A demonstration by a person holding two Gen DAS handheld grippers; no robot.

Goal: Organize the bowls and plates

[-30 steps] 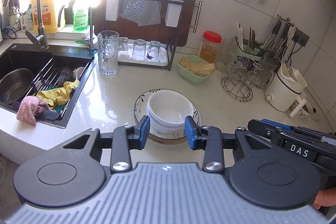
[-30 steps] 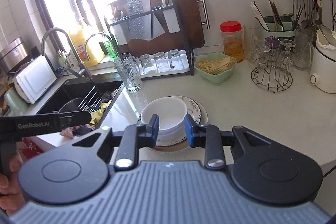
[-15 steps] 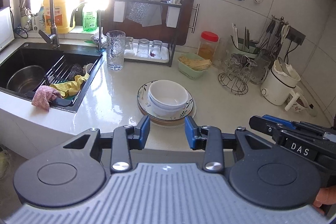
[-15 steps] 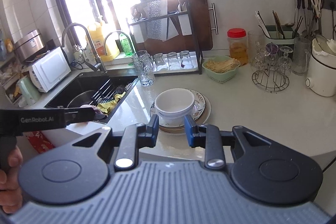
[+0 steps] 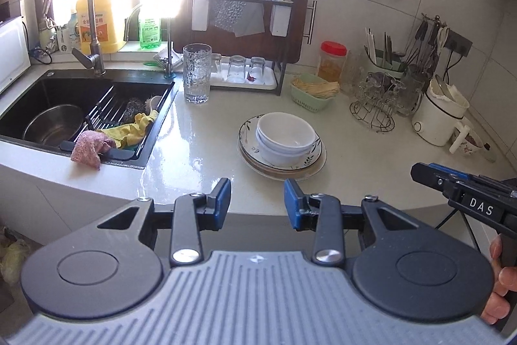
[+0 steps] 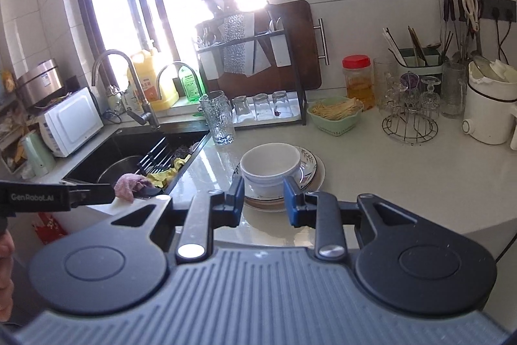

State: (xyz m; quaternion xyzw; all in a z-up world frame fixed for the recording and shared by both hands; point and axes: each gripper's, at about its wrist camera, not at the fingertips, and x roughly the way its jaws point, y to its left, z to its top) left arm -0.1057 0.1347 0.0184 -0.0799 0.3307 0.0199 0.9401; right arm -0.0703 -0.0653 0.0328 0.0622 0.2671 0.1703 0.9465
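Two white bowls point(image 5: 285, 136) sit nested on a stack of plates point(image 5: 310, 165) on the pale counter; the top plate has a leaf pattern. The same stack shows in the right wrist view, bowls point(image 6: 270, 165) on plates point(image 6: 308, 172). My left gripper point(image 5: 257, 203) is open and empty, held back from the counter's front edge, short of the stack. My right gripper point(image 6: 263, 199) is open and empty, just in front of the stack. Each gripper shows at the edge of the other's view.
A black sink point(image 5: 77, 109) with a steel pot, rack and cloths lies left. A tall glass point(image 5: 197, 73), a rack with upturned glasses point(image 5: 245, 70), a green basket point(image 5: 311, 92), a wire glass stand point(image 5: 376, 105) and a white kettle point(image 5: 441, 115) stand behind the stack.
Both grippers have pulled back and up from the stack of bowls and plates, which now looks smaller and farther. Both stayed open and empty.
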